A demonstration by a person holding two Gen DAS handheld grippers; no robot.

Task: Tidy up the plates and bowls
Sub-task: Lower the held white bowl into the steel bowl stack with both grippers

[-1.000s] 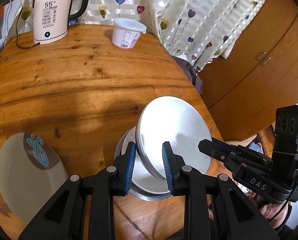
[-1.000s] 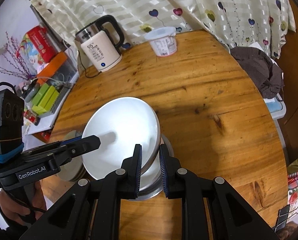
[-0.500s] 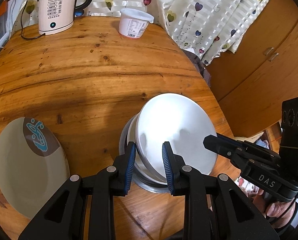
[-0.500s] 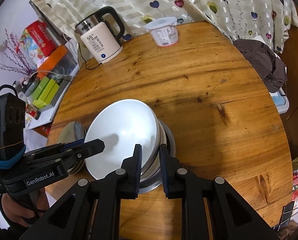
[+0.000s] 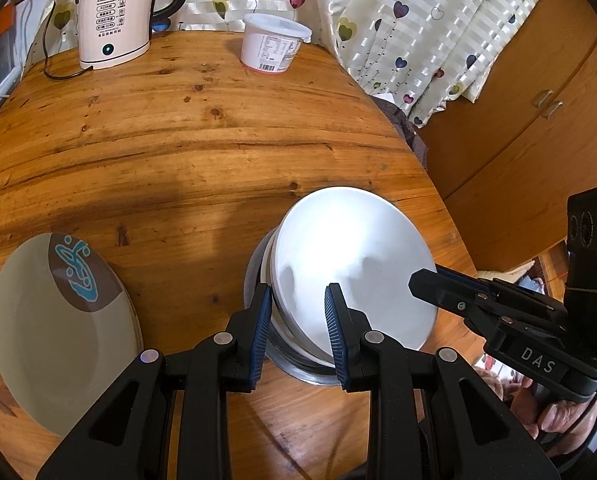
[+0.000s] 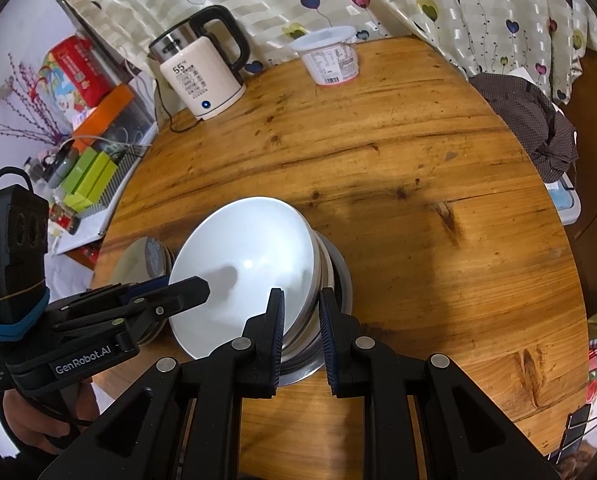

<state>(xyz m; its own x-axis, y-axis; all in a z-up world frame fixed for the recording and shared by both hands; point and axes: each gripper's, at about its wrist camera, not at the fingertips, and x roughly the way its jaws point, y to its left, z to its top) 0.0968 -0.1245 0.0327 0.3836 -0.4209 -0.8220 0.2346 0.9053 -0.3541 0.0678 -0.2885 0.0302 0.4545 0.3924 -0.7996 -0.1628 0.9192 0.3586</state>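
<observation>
White bowl [image 5: 350, 264]; heart-patterned striped curtain [image 5: 398, 20]

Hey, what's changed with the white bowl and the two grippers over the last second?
The white bowl, tilted and held at opposite rims by the left gripper and right gripper, has settled lower into the bowl stack in the metal bowl. Neither gripper let go. The patterned plate, kettle and plastic tub stayed put.

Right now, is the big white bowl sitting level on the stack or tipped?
Tipped. The white ceramic bowl leans on the stacked bowls inside the steel basin, its rim raised on one side; both tongs grip its rim.
</observation>
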